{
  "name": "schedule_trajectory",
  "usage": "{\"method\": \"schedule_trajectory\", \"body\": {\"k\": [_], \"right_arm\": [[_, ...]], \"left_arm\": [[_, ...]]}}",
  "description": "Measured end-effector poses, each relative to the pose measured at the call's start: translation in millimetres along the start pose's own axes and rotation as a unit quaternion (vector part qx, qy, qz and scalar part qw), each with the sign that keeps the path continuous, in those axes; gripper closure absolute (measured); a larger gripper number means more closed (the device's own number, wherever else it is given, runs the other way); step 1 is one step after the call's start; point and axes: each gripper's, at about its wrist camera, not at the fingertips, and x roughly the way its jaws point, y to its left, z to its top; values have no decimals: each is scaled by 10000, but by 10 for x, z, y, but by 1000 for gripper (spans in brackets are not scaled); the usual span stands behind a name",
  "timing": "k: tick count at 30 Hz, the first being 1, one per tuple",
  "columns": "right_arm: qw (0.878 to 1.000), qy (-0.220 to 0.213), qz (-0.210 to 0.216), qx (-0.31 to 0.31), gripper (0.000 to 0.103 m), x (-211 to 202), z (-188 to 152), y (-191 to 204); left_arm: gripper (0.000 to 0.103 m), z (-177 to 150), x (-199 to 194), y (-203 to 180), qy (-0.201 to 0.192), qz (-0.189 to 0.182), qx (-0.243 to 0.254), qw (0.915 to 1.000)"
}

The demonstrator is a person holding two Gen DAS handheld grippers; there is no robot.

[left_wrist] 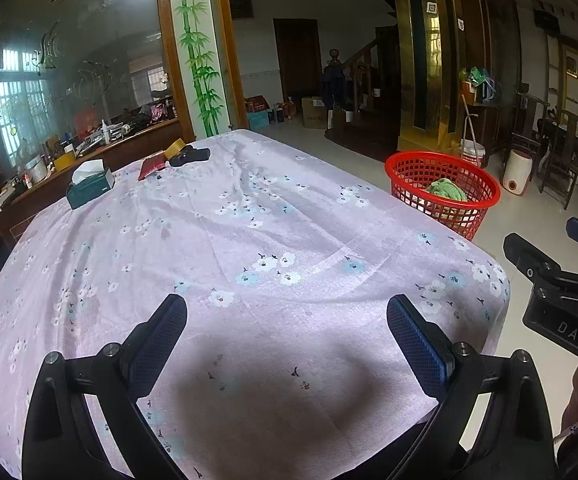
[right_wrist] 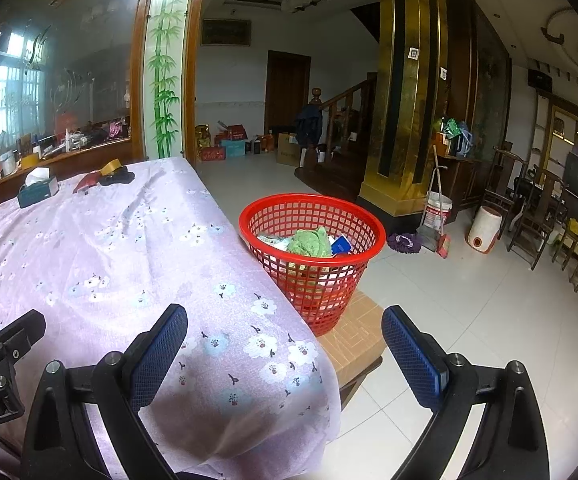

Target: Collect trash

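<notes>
Left wrist: left gripper (left_wrist: 287, 320) spread wide, empty, over the bare near part of the floral tablecloth (left_wrist: 249, 240). Red mesh basket (left_wrist: 441, 192) sits ahead-right, off the table's right edge, well apart.
Right wrist: right gripper (right_wrist: 285, 330) also spread, empty, at the table corner. Basket (right_wrist: 313, 248) straight ahead on a cardboard box (right_wrist: 353, 336), trash already inside; right hand is nearer

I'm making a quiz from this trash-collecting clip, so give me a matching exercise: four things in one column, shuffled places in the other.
Things:
1. tissue box
2. red basket
3. tape roll
4. green cloth

Places:
A. inside the basket
B. table's far end, beside the dark things
C. on a cardboard box by the table
D. table's far left part

Pairs: 1-D, 2-C, 3-B, 4-A
</notes>
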Motion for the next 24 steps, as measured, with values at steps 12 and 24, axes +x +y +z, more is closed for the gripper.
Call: {"method": "schedule_trajectory", "body": {"k": [12,24], "right_arm": [[10000,40,39,26,4,33,-35,3],[10000,57,63,3,4,60,-43,13]], "left_arm": [[4,0,13,-16,30,-11,25,10000],[4,-11,48,-15,71,-33,8,10000]]}}
